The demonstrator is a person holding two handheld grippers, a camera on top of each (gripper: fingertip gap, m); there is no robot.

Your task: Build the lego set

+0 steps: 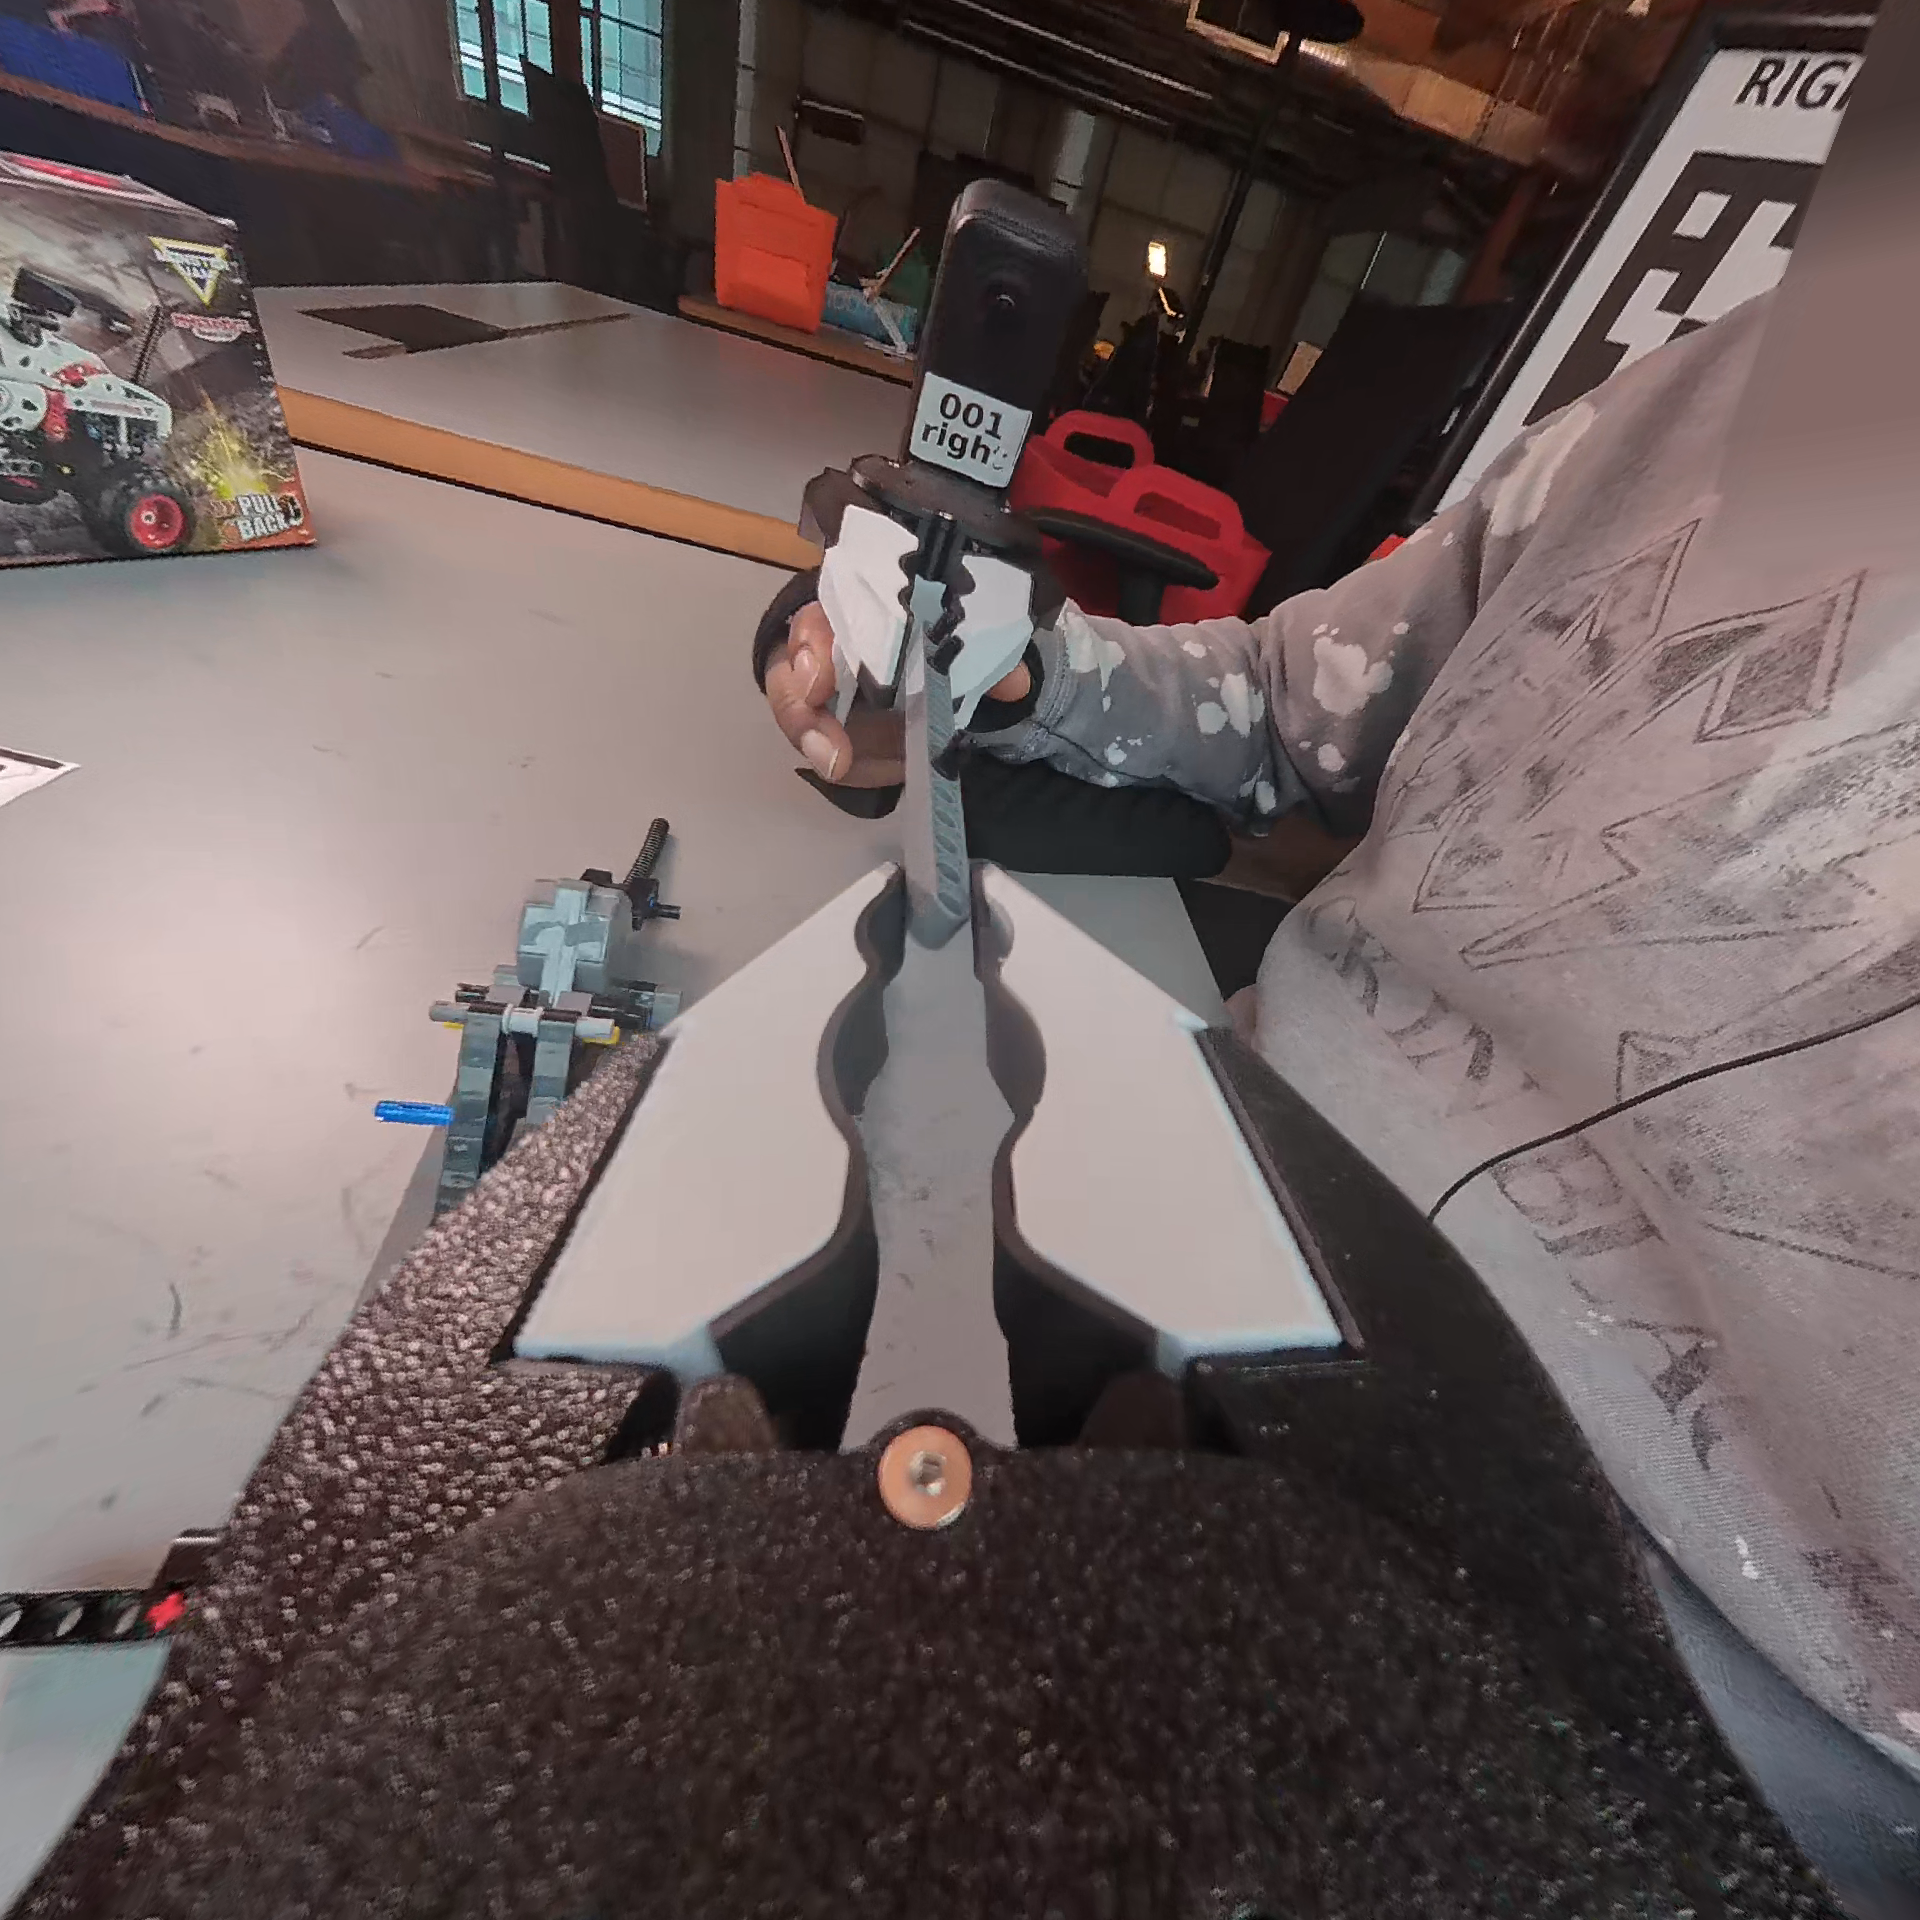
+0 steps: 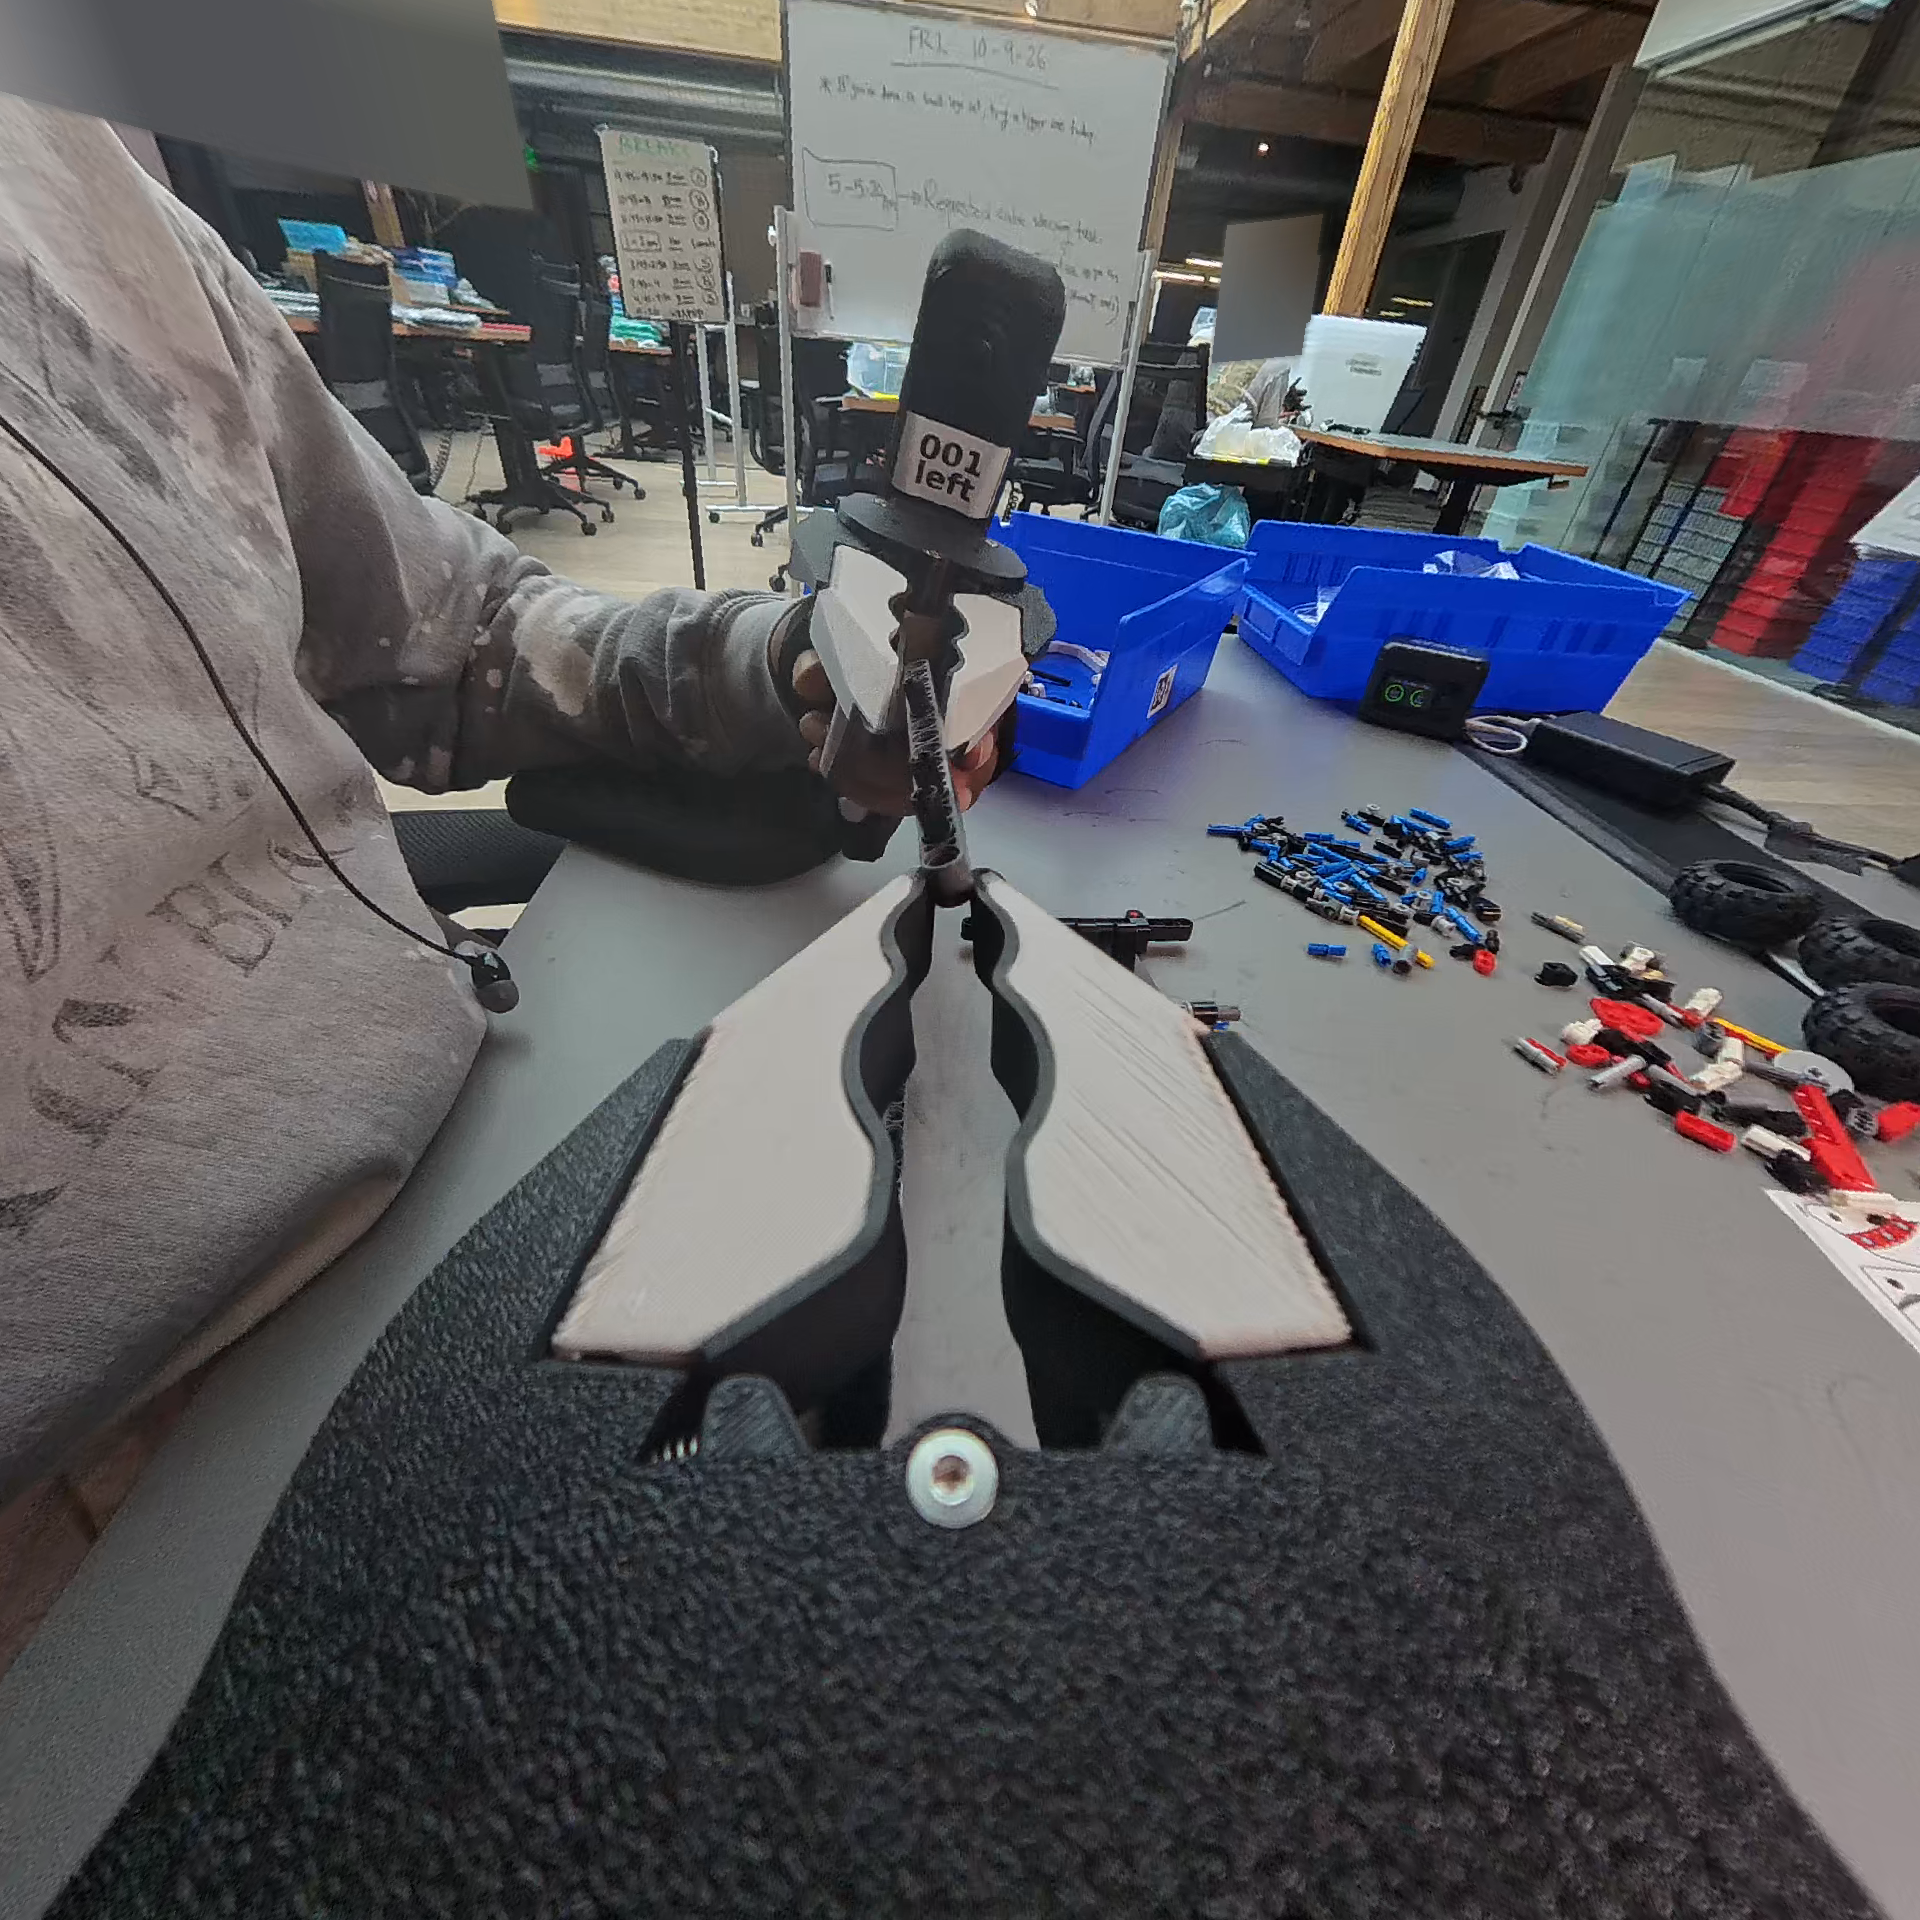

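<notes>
The grey table (image 2: 1351, 1403) is smooth and lightly scuffed. On it, from big to small: the set's box (image 1: 125, 374) at the far left, 2 blue bins (image 2: 1455, 613) at the far right, 3 knobbly black tyres (image 2: 1860, 1029), a half-built grey chassis (image 1: 551, 997) just left of the left gripper, then 2 loose heaps of parts (image 2: 1371, 883), 1 mostly blue and black pins, the other red, white and black.

The piece in hand is a long grey beam (image 1: 940, 821), a thin holed bar held in the air between the 2 tools. The left gripper (image 1: 935, 894) pinches its near end at the very tips of the jaws; the right gripper (image 1: 930, 623) clamps the far end, where some small black connectors sit on the beam. Both claws are pressed together on it.

I'd judge the beam light, stiff and hard, with slick plastic faces, so it could twist or slip under a tip-only pinch. A hold on the flat sides, further in from the ends, looks safer. The pins are tiny and would roll.
</notes>
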